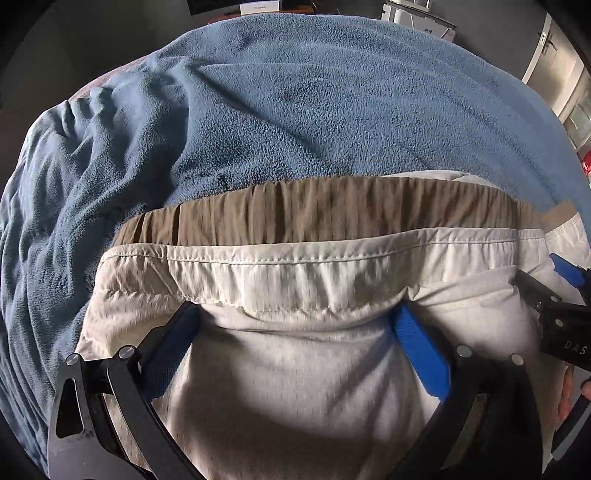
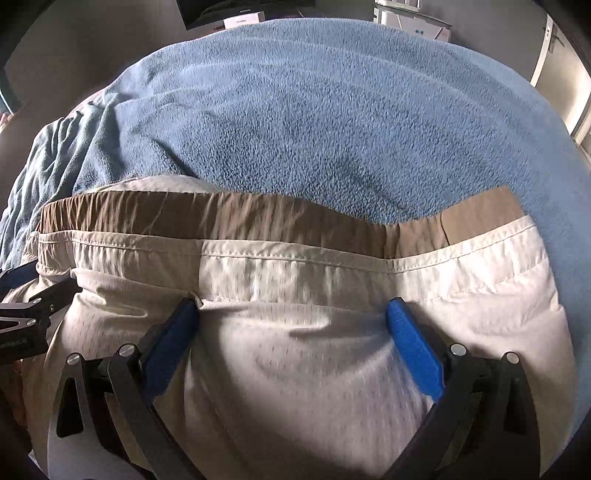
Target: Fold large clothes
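A cream-white garment [image 1: 295,266] with a gathered elastic waistband, a tan inner band [image 1: 314,210] and a mesh lining lies on a blue fleece blanket [image 1: 295,110]. My left gripper [image 1: 297,314] stands open, its blue fingers [image 1: 421,354] wide apart and pressed into the mesh just below the waistband, their tips tucked under the waistband's edge. In the right wrist view the same garment [image 2: 295,258] fills the lower half, and my right gripper [image 2: 293,310] is open in the same way below the waistband. The two grippers sit side by side on the cloth.
The blanket [image 2: 314,129] covers a bed and is rumpled on the left side [image 1: 74,166]. Beyond the far edge are white boxes [image 1: 417,18], a dark screen and a door [image 1: 546,48]. A hand [image 1: 567,398] shows at the lower right edge.
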`<action>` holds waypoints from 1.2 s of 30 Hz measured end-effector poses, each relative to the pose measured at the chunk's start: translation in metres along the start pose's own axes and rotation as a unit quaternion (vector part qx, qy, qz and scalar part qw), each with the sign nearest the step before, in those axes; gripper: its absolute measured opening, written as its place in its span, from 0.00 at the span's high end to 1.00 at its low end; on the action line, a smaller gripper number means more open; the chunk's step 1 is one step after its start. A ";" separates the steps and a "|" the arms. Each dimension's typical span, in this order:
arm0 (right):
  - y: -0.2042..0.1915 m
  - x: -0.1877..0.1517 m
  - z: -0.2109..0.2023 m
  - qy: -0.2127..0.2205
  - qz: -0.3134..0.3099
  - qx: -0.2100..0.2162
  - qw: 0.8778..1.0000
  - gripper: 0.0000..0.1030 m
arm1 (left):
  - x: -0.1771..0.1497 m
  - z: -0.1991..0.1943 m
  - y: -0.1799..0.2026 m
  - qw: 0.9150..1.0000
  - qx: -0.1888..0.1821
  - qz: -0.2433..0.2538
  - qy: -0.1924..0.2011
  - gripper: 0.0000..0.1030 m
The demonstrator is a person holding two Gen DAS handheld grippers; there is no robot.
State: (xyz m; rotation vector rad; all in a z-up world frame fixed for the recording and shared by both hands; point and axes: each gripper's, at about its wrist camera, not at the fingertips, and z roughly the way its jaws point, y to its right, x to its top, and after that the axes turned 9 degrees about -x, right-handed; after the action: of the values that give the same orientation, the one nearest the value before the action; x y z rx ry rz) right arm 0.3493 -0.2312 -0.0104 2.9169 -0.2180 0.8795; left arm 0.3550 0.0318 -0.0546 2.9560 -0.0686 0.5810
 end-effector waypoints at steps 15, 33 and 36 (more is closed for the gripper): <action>0.003 -0.020 0.002 0.032 0.009 0.001 0.999 0.07 | -0.021 0.001 0.000 0.999 -0.011 0.003 0.050 0.04; 0.005 -0.034 -0.004 0.083 0.018 0.000 0.996 0.07 | -0.043 -0.007 0.003 0.994 -0.013 0.009 0.108 0.04; 0.005 -0.036 -0.006 0.091 0.020 0.000 0.996 0.07 | -0.046 -0.009 0.005 0.992 -0.012 0.010 0.122 0.05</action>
State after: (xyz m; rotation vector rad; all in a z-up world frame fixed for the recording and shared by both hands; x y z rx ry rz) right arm 0.3154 -0.2310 -0.0257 2.8189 -0.2624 1.1443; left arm 0.3087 0.0292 -0.0632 2.8381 -0.0797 0.9322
